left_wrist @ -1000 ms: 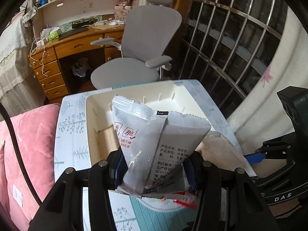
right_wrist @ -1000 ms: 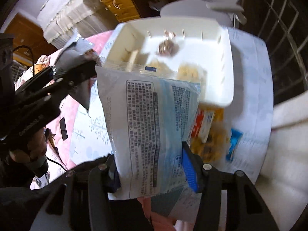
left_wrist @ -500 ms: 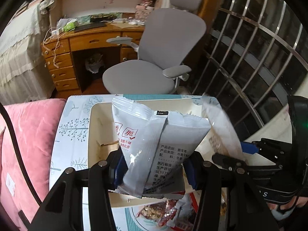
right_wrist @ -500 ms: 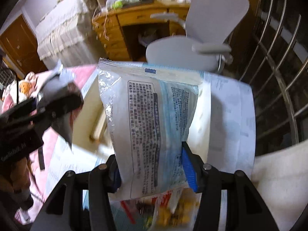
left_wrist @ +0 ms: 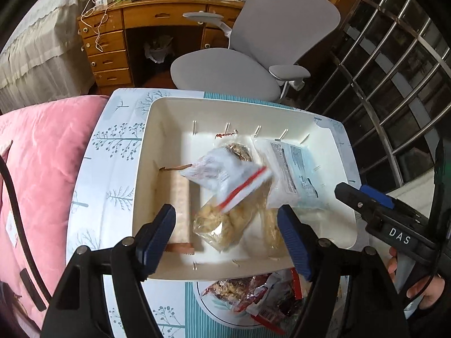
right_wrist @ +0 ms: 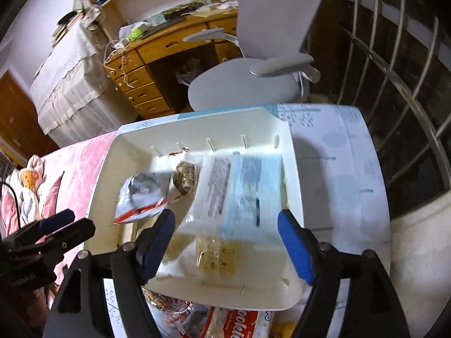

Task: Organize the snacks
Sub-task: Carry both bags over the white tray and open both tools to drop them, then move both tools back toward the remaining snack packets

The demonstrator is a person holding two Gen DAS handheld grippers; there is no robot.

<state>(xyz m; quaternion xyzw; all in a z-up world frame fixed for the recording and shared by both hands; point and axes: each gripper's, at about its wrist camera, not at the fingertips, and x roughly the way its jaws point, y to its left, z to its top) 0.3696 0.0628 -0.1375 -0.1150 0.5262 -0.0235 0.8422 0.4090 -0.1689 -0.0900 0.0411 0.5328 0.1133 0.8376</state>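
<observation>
White snack packets [left_wrist: 225, 177] and [right_wrist: 236, 194], pinched a second ago, are now dropped into the bin [left_wrist: 146, 169]; both tongs [left_wrist: 227, 239] [right_wrist: 225, 242] are spread empty.

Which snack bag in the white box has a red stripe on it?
The silver-grey bag lying on top in the middle of the white box. A red stripe crosses one end. The flat packet beside it is white and light blue, and the crackers bag underneath is clear.

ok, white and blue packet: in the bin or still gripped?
In the bin. The white and blue packet lies inside the white bin; right gripper jaws are open and empty.
</observation>
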